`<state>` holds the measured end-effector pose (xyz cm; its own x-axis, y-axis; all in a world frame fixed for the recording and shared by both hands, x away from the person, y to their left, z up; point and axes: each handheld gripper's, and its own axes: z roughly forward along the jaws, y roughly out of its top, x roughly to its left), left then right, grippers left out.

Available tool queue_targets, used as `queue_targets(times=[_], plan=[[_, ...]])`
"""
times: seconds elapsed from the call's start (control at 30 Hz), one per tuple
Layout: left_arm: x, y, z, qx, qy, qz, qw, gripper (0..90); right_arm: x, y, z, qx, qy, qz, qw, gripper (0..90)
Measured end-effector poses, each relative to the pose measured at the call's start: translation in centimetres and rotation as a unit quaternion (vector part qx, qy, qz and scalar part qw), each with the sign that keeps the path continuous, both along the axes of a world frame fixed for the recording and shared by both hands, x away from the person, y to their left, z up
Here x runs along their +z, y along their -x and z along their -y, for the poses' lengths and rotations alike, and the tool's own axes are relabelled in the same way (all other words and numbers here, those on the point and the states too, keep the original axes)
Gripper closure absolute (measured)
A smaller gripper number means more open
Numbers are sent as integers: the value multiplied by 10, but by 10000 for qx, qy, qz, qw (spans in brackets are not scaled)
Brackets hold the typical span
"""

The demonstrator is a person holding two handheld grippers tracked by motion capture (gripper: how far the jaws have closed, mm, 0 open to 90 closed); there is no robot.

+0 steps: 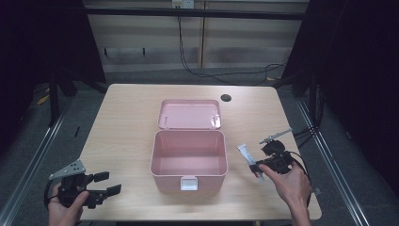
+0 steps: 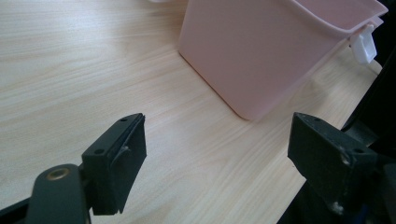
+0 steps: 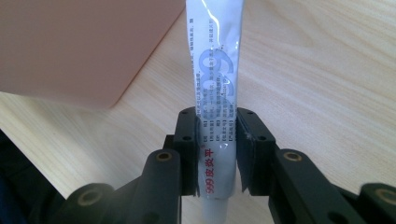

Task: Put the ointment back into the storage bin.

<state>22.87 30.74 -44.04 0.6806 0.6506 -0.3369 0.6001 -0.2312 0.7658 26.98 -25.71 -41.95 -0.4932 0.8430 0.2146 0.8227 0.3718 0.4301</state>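
Right gripper view shows your right gripper [image 3: 217, 154] closed on a white tube [image 3: 215, 93], both jaws pressed against its sides near the lower end, the rest running out past the jaw tips above the wooden table [image 3: 317, 70]. From the high view, that tube [image 1: 248, 157] sits just right of the pink box [image 1: 188, 162], whose lid [image 1: 189, 114] lies open on the far side; its inside looks empty. Your left gripper [image 1: 104, 184] rests wide open at the near left, holding nothing.

Both tongs are matte black, with blocky jaws on arms fastened by brass-coloured screws. The left tongs [image 1: 101, 183] carry a grey three-cornered plate dotted with holes. A black cable loops from the right tongs [image 1: 260, 165].
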Motion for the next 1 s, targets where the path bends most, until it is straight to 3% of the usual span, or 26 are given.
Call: queue_targets(times=[0.57, 0.67, 0.8, 1.0], plan=[[0, 0, 0, -6, -13, -8, 10000, 194, 13, 4, 5, 77, -318, 351, 9988, 716], [0, 0, 1, -4, -15, -8, 10000, 194, 14, 5, 4, 84, -320, 319, 9989, 716], [0, 0, 0, 14, -13, -6, 10000, 194, 19, 4, 2, 291, -201, 277, 9990, 716], [-1, 0, 0, 20, -46, -10, 10000, 194, 44, 8, 1, 581, -42, 376, 9976, 716]])
